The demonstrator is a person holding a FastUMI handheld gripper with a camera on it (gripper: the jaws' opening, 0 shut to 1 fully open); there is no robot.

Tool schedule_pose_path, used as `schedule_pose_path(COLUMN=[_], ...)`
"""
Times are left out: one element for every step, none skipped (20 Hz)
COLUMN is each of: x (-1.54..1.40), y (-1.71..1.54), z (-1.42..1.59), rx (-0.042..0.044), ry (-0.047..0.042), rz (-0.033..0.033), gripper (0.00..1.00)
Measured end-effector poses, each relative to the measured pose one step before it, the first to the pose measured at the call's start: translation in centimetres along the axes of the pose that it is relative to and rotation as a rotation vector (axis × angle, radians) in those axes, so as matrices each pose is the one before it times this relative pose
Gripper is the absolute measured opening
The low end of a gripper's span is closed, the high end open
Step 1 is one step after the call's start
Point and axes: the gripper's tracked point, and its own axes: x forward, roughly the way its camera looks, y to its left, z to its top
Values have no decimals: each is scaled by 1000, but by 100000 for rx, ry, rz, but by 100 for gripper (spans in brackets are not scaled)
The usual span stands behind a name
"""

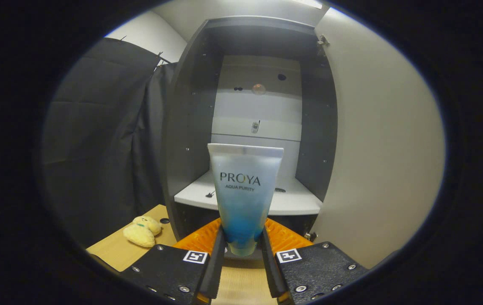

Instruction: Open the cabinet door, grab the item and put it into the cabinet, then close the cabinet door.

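My gripper [243, 250] points level at the open cabinet [190, 127], both fingers clamped on the lower end of a tube [244, 186]. The frosted white-to-blue tube stands upright between them, before the white shelf [296, 199], door [376, 140] swung aside.

The tube [244, 195] carries dark lettering: "PROYA", with "AQUA PURITY" in smaller letters under it. Each of the fingers [218, 260] bears a square black-and-white marker, no words on them.

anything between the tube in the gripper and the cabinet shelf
In the gripper view nothing: the tube, clamped in the gripper, faces the white shelf of the open cabinet unobstructed.
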Motion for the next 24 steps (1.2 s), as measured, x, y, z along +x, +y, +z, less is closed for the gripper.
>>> schedule_pose_path(x=[1280, 1005, 957, 1092, 1219, 1088, 1204, 1206, 1270, 1297, 1254, 1292, 1141, 1077, 1330, 899, 589, 573, 445, 298, 261, 35, 281, 257], y=[-403, -360, -98, -266, -139, 102, -23, -41, 89, 12, 49, -49, -27, -126, 79, 51, 68, 64, 110, 46, -69, -230, 186, 6], z=[975, 806, 650, 747, 720, 446, 354, 350, 262, 147, -100, -219, -276, -198, -285, -289, -444, -461, -727, -598, -711, -385, -356, -295], rx=[-561, -815, -822, -618, 106, 396, -283, -407, -19, 247, 906, 556, -805, -640, 21, 199, 685, 1323, 1545, 993, -91, 38, 1034, 1274], ry=[-900, -598, -1040, -999, -694, -546, -331, -189, -267, 138, 378, 438, 727, 536, 334, 735, 922, 1192, 1573, 1658, 1536, 1285, 970, 630], rz=[-262, -196, -227, -332, 180, 665, 82, 327, 481, 250, 140, -359, -260, -454, 74, 16, 102, 560, 649, 924, 288, -389, 17, 42], gripper=[45, 45, 45, 45, 45, 45, 45, 45, 45, 45, 45, 45, 45, 45, 45, 45, 45, 45, 45, 45, 45, 45, 45, 45])
